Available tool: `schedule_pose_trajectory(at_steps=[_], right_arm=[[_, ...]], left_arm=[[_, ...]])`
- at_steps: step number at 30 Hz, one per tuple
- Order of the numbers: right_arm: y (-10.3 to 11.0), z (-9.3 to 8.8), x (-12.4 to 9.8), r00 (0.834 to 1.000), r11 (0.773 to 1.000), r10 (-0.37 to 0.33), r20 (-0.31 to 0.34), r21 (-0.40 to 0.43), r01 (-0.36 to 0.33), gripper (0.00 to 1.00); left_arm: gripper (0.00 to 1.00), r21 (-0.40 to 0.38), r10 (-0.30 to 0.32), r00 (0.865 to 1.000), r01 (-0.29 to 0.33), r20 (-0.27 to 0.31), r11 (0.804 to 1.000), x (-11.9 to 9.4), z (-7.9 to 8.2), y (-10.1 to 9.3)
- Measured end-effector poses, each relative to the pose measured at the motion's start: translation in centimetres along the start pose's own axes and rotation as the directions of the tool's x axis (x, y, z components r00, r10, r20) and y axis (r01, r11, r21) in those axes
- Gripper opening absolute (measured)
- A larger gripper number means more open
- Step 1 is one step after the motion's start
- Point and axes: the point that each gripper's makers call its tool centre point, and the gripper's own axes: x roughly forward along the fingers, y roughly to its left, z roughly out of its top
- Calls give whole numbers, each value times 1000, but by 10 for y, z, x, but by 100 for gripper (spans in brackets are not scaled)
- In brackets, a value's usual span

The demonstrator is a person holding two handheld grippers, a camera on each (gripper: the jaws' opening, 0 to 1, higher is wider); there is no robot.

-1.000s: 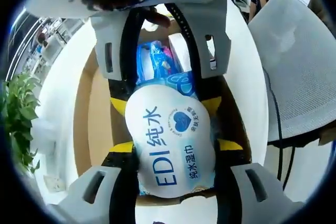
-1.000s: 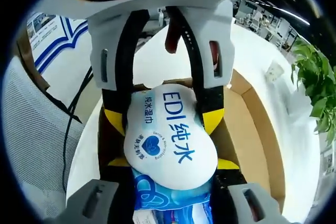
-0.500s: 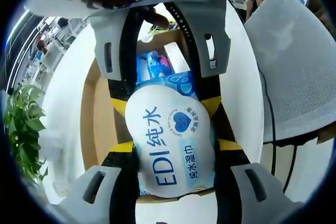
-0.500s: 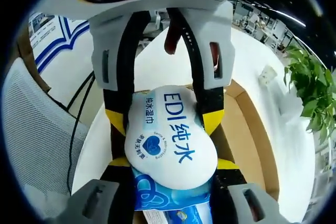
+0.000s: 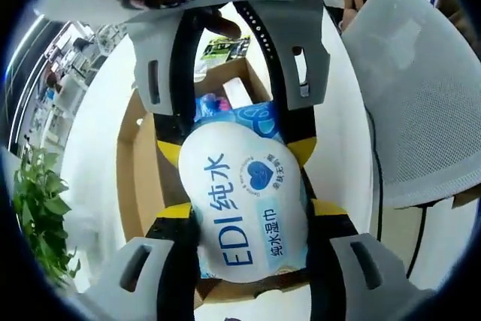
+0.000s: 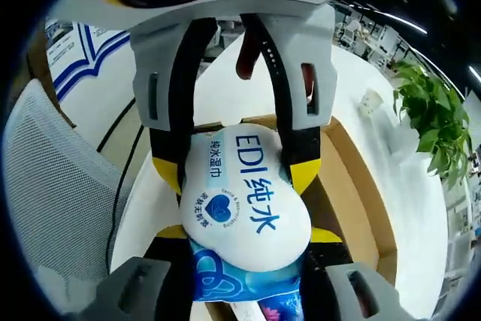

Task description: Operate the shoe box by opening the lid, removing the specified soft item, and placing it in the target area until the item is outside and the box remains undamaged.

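A white table spread beneath you, and beside it stood a grey mesh chair, with a green plant at the far edge. On the table sat the cardboard shoe box, its lid already off or folded away so the interior lay exposed; more blue packaging could be seen inside it in the left gripper view. Above the open box you held the wet wipes pack, a soft white and blue pouch printed "EDI", and it appeared clear of the box walls, though whether its lower end had fully cleared the rim cannot be told. You held it from two opposite ends: the left gripper clasped it from one side and the right gripper from the other, each set of jaws pressed against the pouch's flanks with the yellow-tipped pads at its edges. That two-ended hold looked chosen to keep a floppy pouch level and to spare the cardboard any scraping. By this reading the lid step was done and the removal was well along, with only the carry to the target area left. The next move would call for both hands travelling together, since a pouch this pliant could sag or slip if one side led.
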Motion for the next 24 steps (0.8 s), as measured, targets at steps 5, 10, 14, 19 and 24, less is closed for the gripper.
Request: schedule_pose_trajectory(at_steps=[5, 10, 14, 19, 24], right_arm=[[1, -11, -11, 1000, 1000, -18, 1, 19, 18, 52], [2, -21, -21, 999, 999, -33, 4, 43, 33, 52], [3, -29, -28, 999, 997, -46, 3, 55, 46, 52], [4, -40, -36, 998, 995, -61, 4, 75, 60, 52], [4, -49, -43, 997, 993, -75, 4, 88, 74, 52]], left_arm=[[57, 30, -5, 1000, 5, 1, 1000, 3, 15, -1], [56, 55, -14, 1000, 14, 0, 998, 6, 28, -2], [56, 75, -18, 1000, 18, 1, 997, 9, 39, -2], [56, 97, -26, 1000, 25, 1, 995, 14, 51, -3], [56, 118, -31, 1000, 31, 1, 993, 18, 62, -3]])
